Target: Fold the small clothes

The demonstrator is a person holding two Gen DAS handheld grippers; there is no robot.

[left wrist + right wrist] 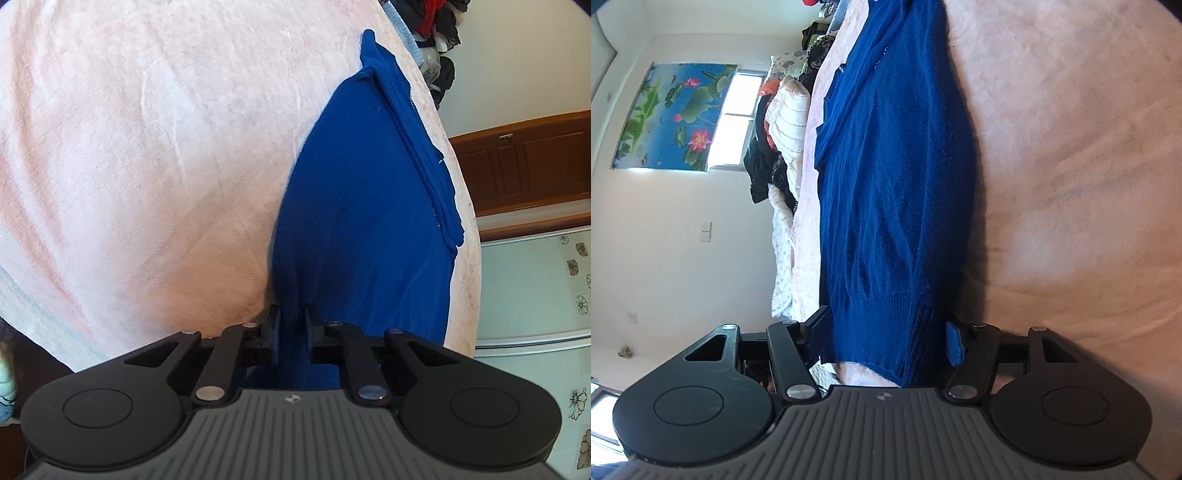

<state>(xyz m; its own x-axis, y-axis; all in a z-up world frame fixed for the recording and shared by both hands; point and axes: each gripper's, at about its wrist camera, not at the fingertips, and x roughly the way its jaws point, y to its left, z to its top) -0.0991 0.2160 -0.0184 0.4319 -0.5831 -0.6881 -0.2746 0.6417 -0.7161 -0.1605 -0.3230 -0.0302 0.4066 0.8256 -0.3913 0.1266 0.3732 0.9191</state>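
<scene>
Your left tongs (291,325) pinch the blue sweater's (362,206) hem; right tongs (886,332) stand spread around it. It lies on the bed (147,147), sleeve folded in, final folds remaining.

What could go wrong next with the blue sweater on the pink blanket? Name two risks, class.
1. The left claw pinches only a narrow bunch of the blue sweater, so the knit may slip out when pulled.
2. The right claw stands wide around the ribbed hem without pressing; closing now could also catch the pink blanket beneath.
</scene>
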